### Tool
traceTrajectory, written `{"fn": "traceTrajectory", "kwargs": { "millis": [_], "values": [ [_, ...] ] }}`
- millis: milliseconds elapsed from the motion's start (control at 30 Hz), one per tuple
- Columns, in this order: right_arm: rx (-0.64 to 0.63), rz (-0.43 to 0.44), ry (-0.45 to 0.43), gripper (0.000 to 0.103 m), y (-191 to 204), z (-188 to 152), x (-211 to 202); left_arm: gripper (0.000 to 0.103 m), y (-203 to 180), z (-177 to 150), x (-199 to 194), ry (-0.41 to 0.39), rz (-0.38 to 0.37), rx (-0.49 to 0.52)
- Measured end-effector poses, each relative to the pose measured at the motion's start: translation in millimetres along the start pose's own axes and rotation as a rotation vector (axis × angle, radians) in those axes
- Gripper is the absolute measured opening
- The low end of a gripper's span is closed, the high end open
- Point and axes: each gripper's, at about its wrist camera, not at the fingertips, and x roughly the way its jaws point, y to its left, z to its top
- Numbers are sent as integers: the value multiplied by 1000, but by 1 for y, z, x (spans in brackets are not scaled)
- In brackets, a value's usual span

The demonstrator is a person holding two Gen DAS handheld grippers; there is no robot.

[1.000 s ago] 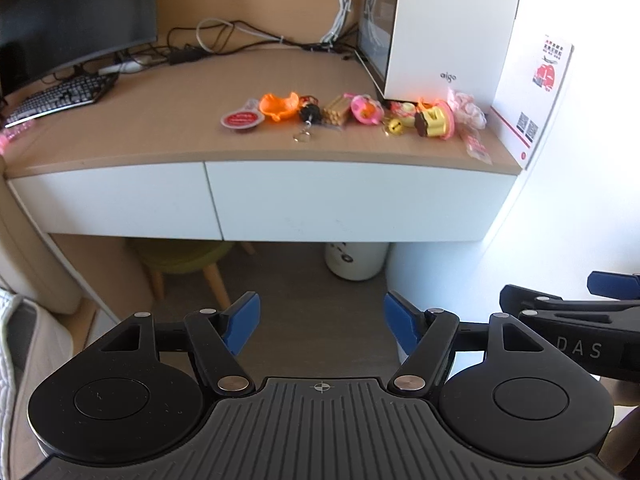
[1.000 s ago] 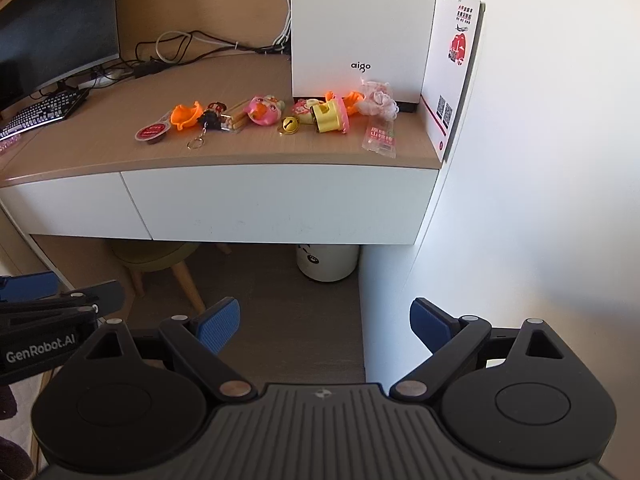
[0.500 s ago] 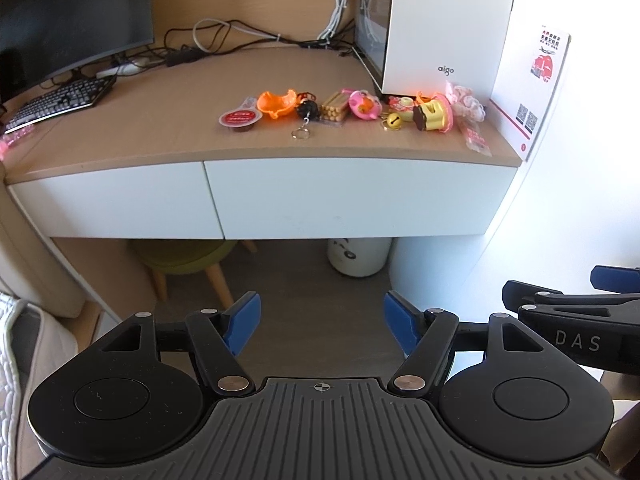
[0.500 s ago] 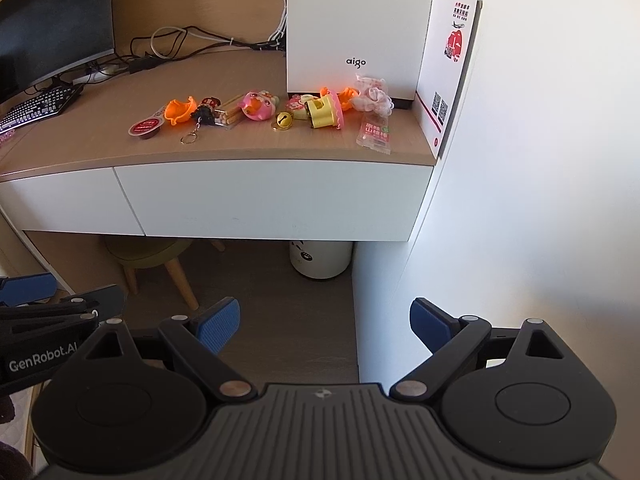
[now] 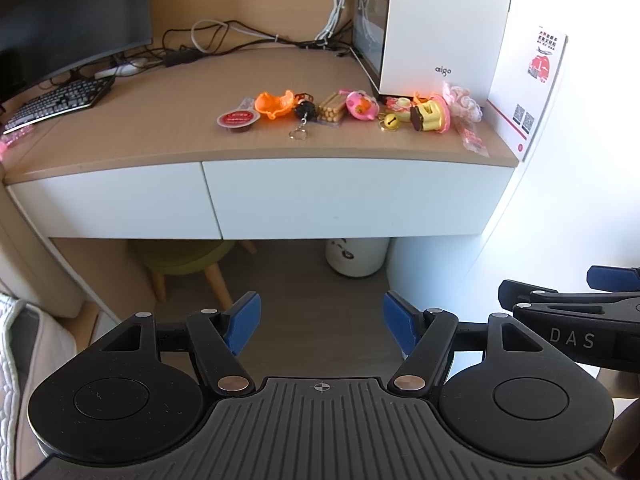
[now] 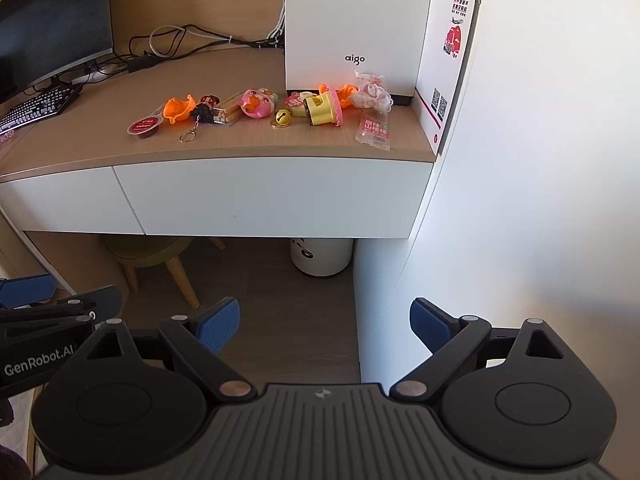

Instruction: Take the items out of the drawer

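Note:
Two white drawer fronts sit shut under the wooden desk: the wide right drawer and the left drawer. Several small toys lie in a row on the desktop, among them an orange toy, a pink toy, a gold bell and a yellow toy. My left gripper and my right gripper hang open and empty well back from the desk, above the floor.
A white computer case and a white card stand at the desk's right end against the wall. A monitor, keyboard and cables occupy the left. Below the desk stand a green stool and a white bin.
Both grippers have drawn back and risen a little, so the desk looks slightly farther and is seen more from above. Both stay open; drawers and toys are unmoved.

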Motion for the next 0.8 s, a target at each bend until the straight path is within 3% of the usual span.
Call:
{"fn": "traceTrajectory", "kwargs": {
  "millis": [800],
  "values": [
    [-4,7,5,93,1,-5,2,73,0,-1,2,12,-45,28]
  ]
}}
